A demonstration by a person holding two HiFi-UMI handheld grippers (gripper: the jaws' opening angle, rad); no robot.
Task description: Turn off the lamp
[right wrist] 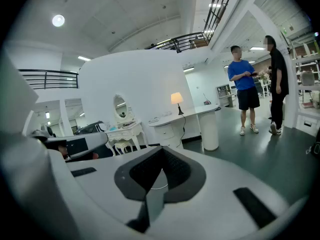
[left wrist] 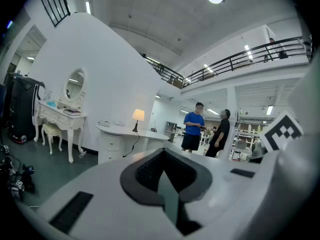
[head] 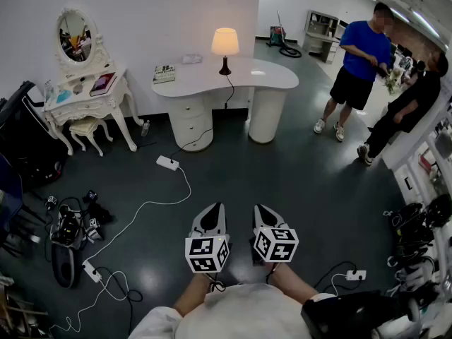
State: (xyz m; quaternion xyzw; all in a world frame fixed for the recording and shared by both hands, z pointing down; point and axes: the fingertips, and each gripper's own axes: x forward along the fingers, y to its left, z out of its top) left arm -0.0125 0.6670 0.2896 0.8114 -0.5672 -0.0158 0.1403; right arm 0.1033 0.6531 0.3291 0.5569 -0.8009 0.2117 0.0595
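The lamp (head: 224,47) glows with a cream shade on a dark stem and stands on a white curved desk (head: 263,75) against the far wall. Its black cord (head: 227,94) drops off the desk front toward the floor. Both grippers sit low and side by side, far short of the desk, across open floor. My left gripper (head: 214,207) is shut and holds nothing, and so is my right gripper (head: 261,208). The lit lamp (left wrist: 138,116) also shows in the left gripper view, and the same lamp (right wrist: 176,100) in the right gripper view, small and distant in both.
A white power strip (head: 167,162) with a long white cable lies on the dark floor between me and the desk. A white vanity table (head: 85,101) with an oval mirror stands left. Camera gear (head: 70,226) clutters the left floor. Two people (head: 361,66) stand at the right.
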